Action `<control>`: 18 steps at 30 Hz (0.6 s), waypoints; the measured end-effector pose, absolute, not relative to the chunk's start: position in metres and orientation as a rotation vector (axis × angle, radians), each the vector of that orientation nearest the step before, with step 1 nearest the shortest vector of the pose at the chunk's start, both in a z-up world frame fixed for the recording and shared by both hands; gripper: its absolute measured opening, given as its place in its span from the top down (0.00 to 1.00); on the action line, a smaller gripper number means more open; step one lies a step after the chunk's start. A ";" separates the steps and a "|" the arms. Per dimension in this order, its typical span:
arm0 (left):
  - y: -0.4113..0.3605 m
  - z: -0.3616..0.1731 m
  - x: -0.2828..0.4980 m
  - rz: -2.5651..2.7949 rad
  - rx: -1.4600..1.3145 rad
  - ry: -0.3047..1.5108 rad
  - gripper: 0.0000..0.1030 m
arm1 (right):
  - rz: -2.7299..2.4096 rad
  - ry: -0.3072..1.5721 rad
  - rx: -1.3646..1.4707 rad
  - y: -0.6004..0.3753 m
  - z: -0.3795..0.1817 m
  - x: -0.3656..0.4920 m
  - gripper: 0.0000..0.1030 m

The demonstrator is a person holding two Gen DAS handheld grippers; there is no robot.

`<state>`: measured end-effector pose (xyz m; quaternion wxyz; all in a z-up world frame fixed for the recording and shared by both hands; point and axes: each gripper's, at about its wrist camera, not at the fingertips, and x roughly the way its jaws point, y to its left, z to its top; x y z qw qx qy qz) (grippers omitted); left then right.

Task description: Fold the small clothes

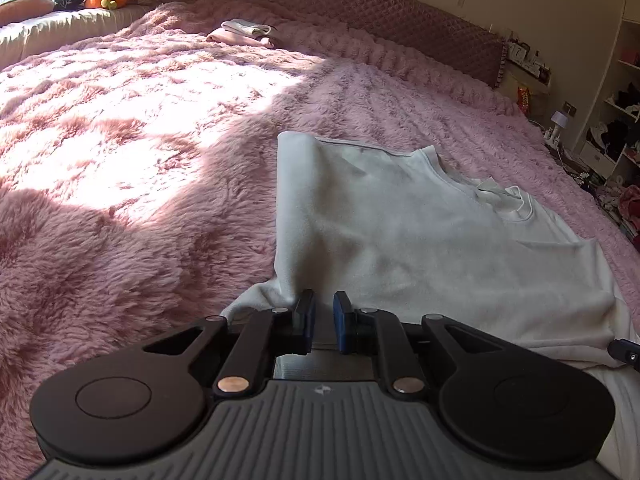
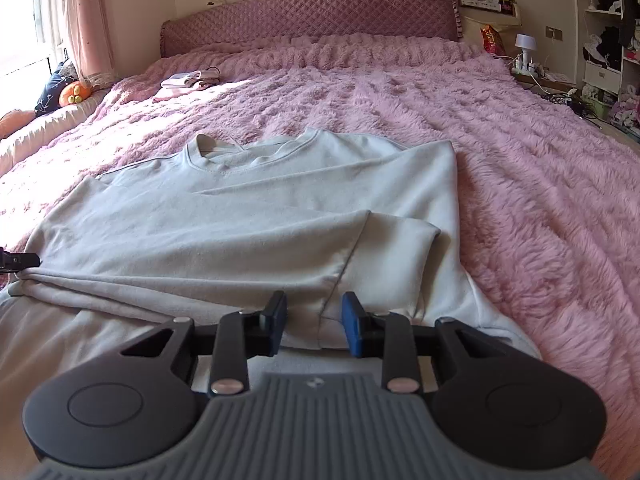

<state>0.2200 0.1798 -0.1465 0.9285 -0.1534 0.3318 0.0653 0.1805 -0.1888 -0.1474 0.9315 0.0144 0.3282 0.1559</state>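
We see the white shirt (image 2: pixel 256 208) mid-frame on the pink blanket (image 2: pixel 520 160), its length running toward the collar at upper centre. Our right gripper (image 2: pixel 314 320) is parted at the hem; left gripper (image 1: pixel 323 320) is parted at its edge.

The left hand-held gripper (image 1: pixel 323 312), blue-padded jaws slightly parted, hovers at the hem of a pale grey sweatshirt (image 1: pixel 400 232) spread on a fluffy pink bed blanket (image 1: pixel 140 160), folded clothes (image 1: pixel 244 34) near the headboard.
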 end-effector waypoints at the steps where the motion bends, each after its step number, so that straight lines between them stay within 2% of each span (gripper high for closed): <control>1: 0.181 -0.148 0.219 0.131 -0.321 0.678 0.84 | 0.319 0.674 0.044 -0.192 -0.149 0.181 0.76; 8: 0.183 -0.137 0.216 0.114 -0.379 0.679 0.83 | 0.305 0.688 0.029 -0.190 -0.142 0.179 0.75; 9: 0.183 -0.130 0.210 0.096 -0.398 0.669 0.82 | 0.305 0.688 0.045 -0.191 -0.134 0.175 0.72; 14: 0.178 -0.085 0.160 -0.008 -0.449 0.602 0.53 | 0.400 0.634 0.119 -0.218 -0.081 0.128 0.59; 16: 0.176 -0.071 0.131 -0.072 -0.478 0.567 0.48 | 0.444 0.621 0.135 -0.234 -0.062 0.102 0.49; 18: 0.176 -0.062 0.099 -0.139 -0.507 0.541 0.41 | 0.488 0.617 0.141 -0.252 -0.047 0.072 0.47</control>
